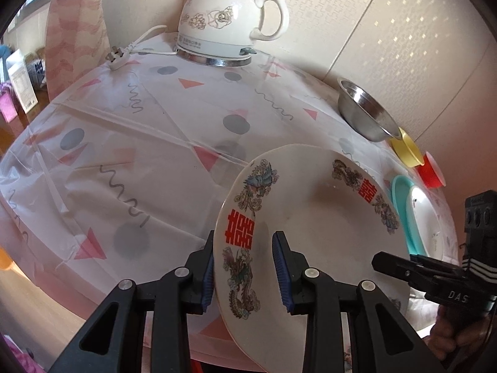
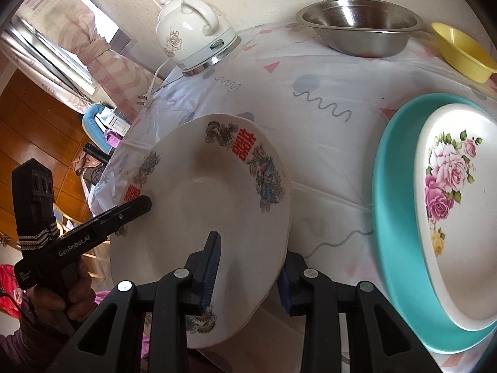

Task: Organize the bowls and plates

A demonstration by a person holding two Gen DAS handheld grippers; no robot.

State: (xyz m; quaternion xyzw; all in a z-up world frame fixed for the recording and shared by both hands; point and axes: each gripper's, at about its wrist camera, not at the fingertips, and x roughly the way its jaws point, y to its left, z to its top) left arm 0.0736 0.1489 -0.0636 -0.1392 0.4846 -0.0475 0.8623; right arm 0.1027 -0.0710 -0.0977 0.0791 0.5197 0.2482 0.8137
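left tongs [image 1: 243,267] spread astride dragon plate [image 1: 316,217] rim | right tongs [image 2: 248,269] likewise | steel bowl [image 2: 360,28], kettle [image 2: 194,34] beyond

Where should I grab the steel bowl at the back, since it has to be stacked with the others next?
Grip the steel bowl by its thin flared rim, probably the near side, which faces the grippers. It sits upright and open, so one finger can go inside and one outside, coming down from above. The yellow bowl crowds its right side, so avoid that edge.
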